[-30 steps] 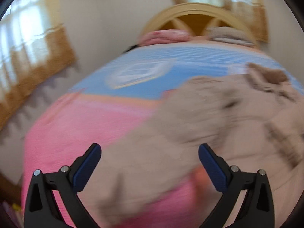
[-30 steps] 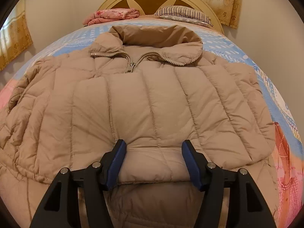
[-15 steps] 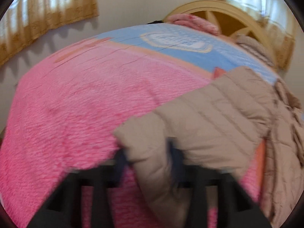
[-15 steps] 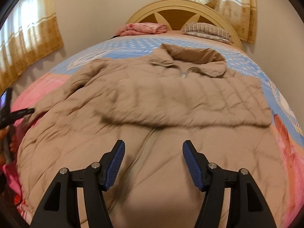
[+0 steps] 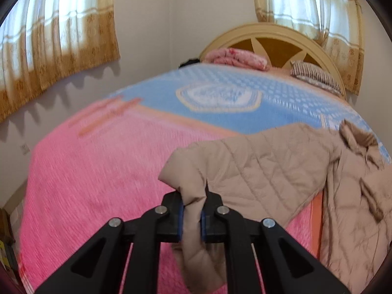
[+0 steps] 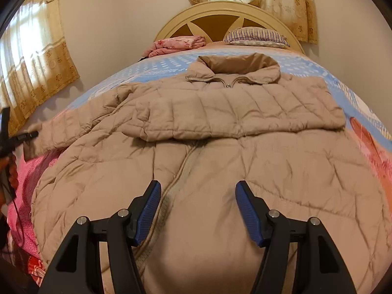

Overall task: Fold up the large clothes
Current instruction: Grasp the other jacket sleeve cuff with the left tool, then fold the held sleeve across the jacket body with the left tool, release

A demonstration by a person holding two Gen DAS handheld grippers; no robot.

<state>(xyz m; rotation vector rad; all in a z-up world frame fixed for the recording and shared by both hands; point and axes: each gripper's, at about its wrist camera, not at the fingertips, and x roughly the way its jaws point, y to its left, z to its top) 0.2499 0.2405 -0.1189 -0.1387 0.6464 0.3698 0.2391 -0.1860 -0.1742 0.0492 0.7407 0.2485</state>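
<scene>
— Holding anything on the left side?

— Yes. The left gripper (image 5: 192,216) has its 2 fingers pressed together on the cuff end of the jacket's sleeve (image 5: 193,178). Cloth bunches between the blue pads and hangs down below them. Ahead and to the right of that gripper the sleeve runs off toward the body of the jacket (image 5: 352,196), lifted a little off the pink blanket (image 5: 98,183).

— And the right one?

— The right gripper (image 6: 198,210) is spread wide, with nothing between its 2 fingers. It hangs just above the lower front of the jacket (image 6: 220,166); whether the fingertips touch the fabric, I cannot tell.

— How does the jacket lie from there?

— Face up on the bed, collar (image 6: 235,68) far ahead of the right gripper, zipper (image 6: 181,171) running back toward its left finger. 1 sleeve is folded across the chest, between the collar and the gripper. The other sleeve stretches far out to the left, where the left gripper (image 6: 14,137) shows at the edge of the view.

— Anything beyond the collar?

— A headboard (image 6: 220,17), a striped pillow (image 6: 254,36) and a folded pink cloth (image 6: 178,44), well beyond the jacket. Curtains (image 6: 36,73) hang on the wall to the left.
</scene>
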